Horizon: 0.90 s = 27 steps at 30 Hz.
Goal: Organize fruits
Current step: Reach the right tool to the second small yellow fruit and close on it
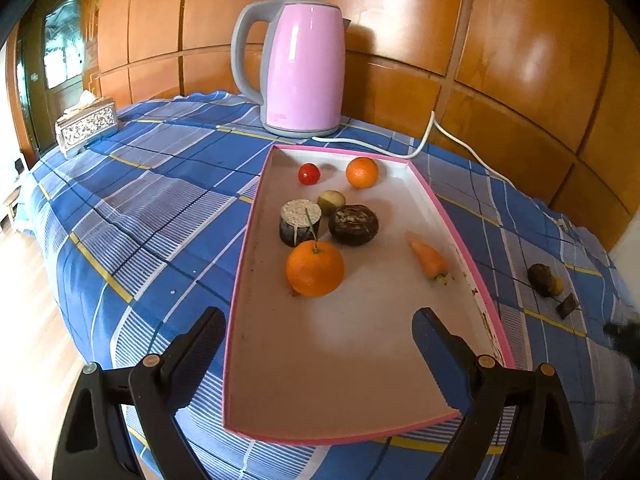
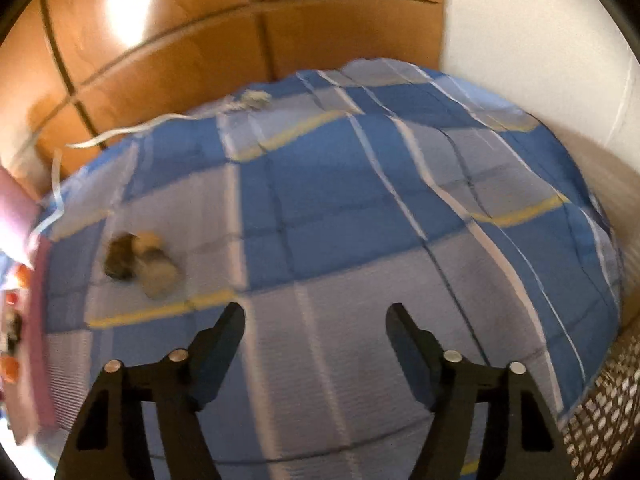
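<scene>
A pink-rimmed white tray (image 1: 440,208) lies on the blue checked cloth. In it are a large orange (image 1: 315,268), a smaller orange (image 1: 362,173), a red tomato (image 1: 309,174), a small greenish fruit (image 1: 331,201), a dark round fruit (image 1: 353,225), a dark cut cylinder (image 1: 300,222) and a carrot piece (image 1: 429,260). A dark-and-yellow fruit (image 1: 545,280) and a small dark piece (image 1: 568,306) lie on the cloth right of the tray; in the blurred right wrist view they (image 2: 138,262) lie left of centre. My left gripper (image 1: 320,328) is open over the tray's near end. My right gripper (image 2: 315,320) is open and empty above the cloth.
A pink kettle (image 1: 302,68) with a white cord (image 1: 432,136) stands behind the tray. A tissue box (image 1: 86,126) sits at the far left. A wooden panel wall (image 1: 520,40) backs the table. The cloth's edge drops off on the right (image 2: 600,320), beside a perforated basket (image 2: 604,420).
</scene>
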Each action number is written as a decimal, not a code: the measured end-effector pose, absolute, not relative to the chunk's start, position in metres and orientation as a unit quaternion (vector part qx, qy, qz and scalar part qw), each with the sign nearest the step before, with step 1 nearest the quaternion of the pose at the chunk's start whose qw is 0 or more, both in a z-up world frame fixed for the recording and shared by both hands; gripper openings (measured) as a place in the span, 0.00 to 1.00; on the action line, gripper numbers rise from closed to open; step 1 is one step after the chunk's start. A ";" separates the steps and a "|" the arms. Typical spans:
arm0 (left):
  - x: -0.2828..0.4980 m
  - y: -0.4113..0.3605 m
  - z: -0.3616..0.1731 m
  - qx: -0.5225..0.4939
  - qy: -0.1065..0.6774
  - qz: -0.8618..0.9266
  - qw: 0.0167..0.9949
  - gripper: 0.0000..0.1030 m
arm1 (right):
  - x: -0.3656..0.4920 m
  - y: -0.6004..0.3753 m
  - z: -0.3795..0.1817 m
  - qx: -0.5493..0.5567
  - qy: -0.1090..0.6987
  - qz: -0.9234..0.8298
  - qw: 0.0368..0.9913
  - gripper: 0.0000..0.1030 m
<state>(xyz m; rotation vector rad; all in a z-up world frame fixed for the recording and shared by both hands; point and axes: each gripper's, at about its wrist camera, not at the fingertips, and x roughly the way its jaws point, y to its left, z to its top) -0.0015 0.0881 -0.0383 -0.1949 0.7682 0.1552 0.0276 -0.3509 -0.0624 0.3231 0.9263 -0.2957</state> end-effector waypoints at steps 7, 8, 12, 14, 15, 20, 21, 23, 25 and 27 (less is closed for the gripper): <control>-0.001 0.091 -0.039 -0.098 0.376 0.076 0.918 0.92 | 0.075 -0.303 -0.035 0.100 0.449 -0.015 0.888 0.40; -0.002 0.091 -0.039 -0.098 0.376 0.076 0.918 0.92 | 0.081 -0.297 -0.033 0.087 0.453 -0.001 0.887 0.40; -0.003 0.094 -0.039 -0.100 0.378 0.080 0.917 0.92 | 0.102 -0.264 -0.032 0.016 0.467 0.038 0.883 0.40; -0.003 0.096 -0.039 -0.102 0.378 0.082 0.917 0.92 | 0.114 -0.250 -0.034 -0.011 0.477 0.052 0.877 0.40; -0.003 0.097 -0.039 -0.104 0.377 0.084 0.917 0.92 | 0.120 -0.246 -0.036 -0.024 0.485 0.057 0.873 0.40; -0.003 0.104 -0.040 -0.110 0.378 0.091 0.915 0.92 | 0.142 -0.229 -0.054 -0.087 0.521 0.067 0.846 0.39; -0.003 0.105 -0.040 -0.112 0.379 0.093 0.914 0.92 | 0.146 -0.227 -0.058 -0.096 0.530 0.070 0.840 0.39; -0.002 0.107 -0.041 -0.114 0.380 0.094 0.913 0.93 | 0.150 -0.225 -0.059 -0.101 0.532 0.081 0.837 0.39; -0.002 0.108 -0.042 -0.115 0.381 0.095 0.913 0.93 | 0.152 -0.226 -0.059 -0.105 0.537 0.089 0.832 0.39; -0.001 0.108 -0.041 -0.114 0.381 0.095 0.913 0.93 | 0.152 -0.229 -0.058 -0.103 0.542 0.094 0.829 0.40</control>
